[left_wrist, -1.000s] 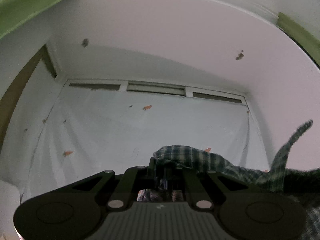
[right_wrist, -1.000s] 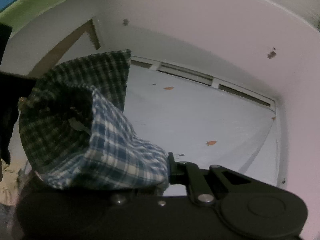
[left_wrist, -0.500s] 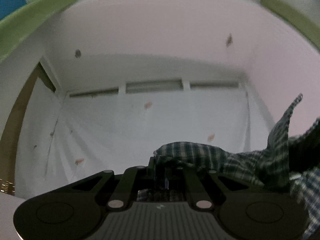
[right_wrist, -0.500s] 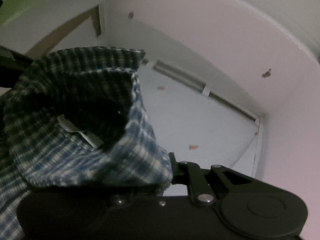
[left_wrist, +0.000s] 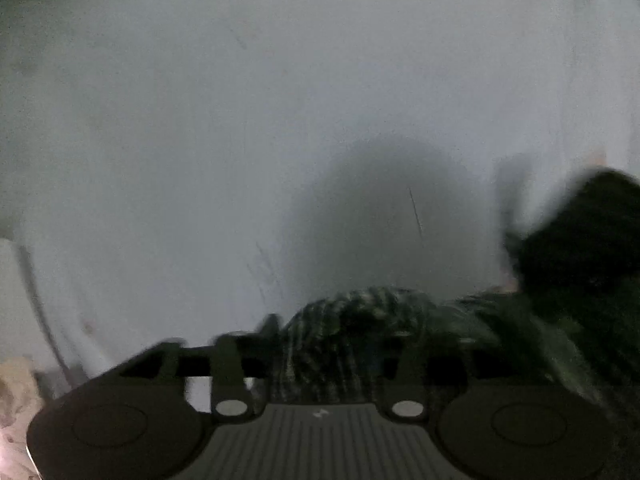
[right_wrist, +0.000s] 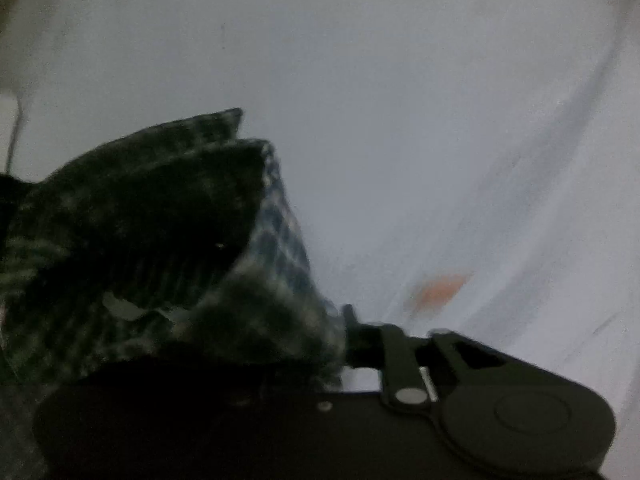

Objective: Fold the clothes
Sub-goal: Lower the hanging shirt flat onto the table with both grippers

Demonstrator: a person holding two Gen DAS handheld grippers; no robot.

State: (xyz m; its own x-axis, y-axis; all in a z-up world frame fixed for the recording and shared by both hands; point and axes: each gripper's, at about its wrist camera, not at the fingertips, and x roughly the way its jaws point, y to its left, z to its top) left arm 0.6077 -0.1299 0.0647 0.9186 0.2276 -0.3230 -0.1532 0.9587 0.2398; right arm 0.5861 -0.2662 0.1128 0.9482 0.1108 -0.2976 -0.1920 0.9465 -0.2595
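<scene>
Both tools' jaws have just been opening: plaid shirt (left_wrist: 344, 320) bunches between the left tool (left_wrist: 328, 344), draping the right tool (right_wrist: 280, 344); grip unclear.

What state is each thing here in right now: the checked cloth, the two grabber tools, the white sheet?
Plaid garment: bunched, draped over both tools, blurred.
Left gripper: jaws have just been opening, plaid cloth between them; whether it is gripped is not clear.
Right gripper: jaws have just been opening, one side buried under the cloth.
White sheet: spread out, creased, with an orange mark.
</scene>
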